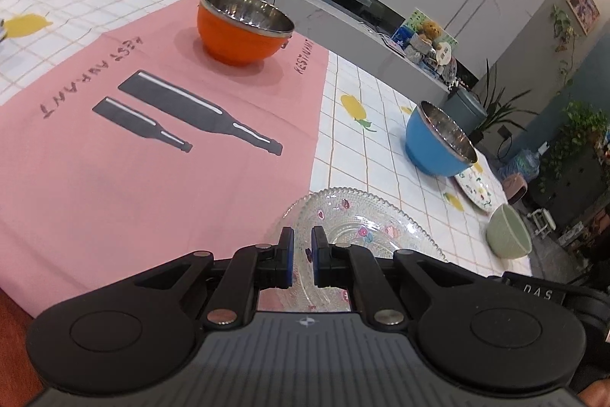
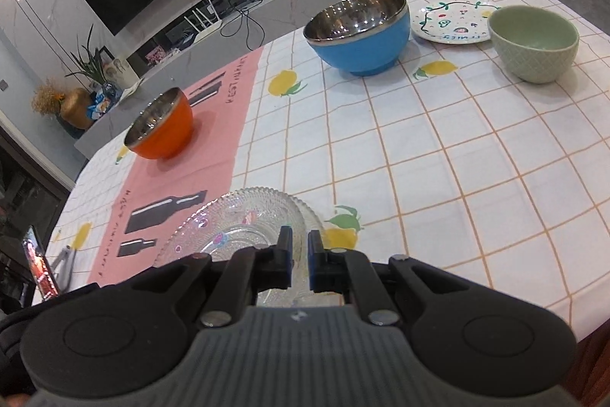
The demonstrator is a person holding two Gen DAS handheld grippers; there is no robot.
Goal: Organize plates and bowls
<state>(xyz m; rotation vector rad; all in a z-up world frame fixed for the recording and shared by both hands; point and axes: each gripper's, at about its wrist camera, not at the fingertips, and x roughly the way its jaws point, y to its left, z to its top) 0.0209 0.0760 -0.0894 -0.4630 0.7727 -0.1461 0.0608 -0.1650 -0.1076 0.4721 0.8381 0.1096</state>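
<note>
A clear glass plate (image 1: 362, 216) with small coloured flowers hangs low over the table, half above the pink placemat (image 1: 114, 178). My left gripper (image 1: 302, 246) is shut on its near-left rim. My right gripper (image 2: 300, 246) is shut on the opposite rim of the same glass plate (image 2: 236, 216). An orange steel-lined bowl (image 1: 240, 29) (image 2: 162, 124) stands upright at the far end of the placemat (image 2: 228, 109). A blue steel-lined bowl (image 1: 434, 143) (image 2: 362, 37), a white painted plate (image 1: 476, 189) (image 2: 453, 21) and a pale green bowl (image 1: 509, 231) (image 2: 533, 44) sit on the checked cloth.
The checked lemon tablecloth (image 2: 457, 159) covers a round table whose edge runs close below my right gripper. A lit screen (image 2: 38, 266) stands at the table's left edge. A low grey shelf (image 1: 343, 2) with a router and cables runs behind the table.
</note>
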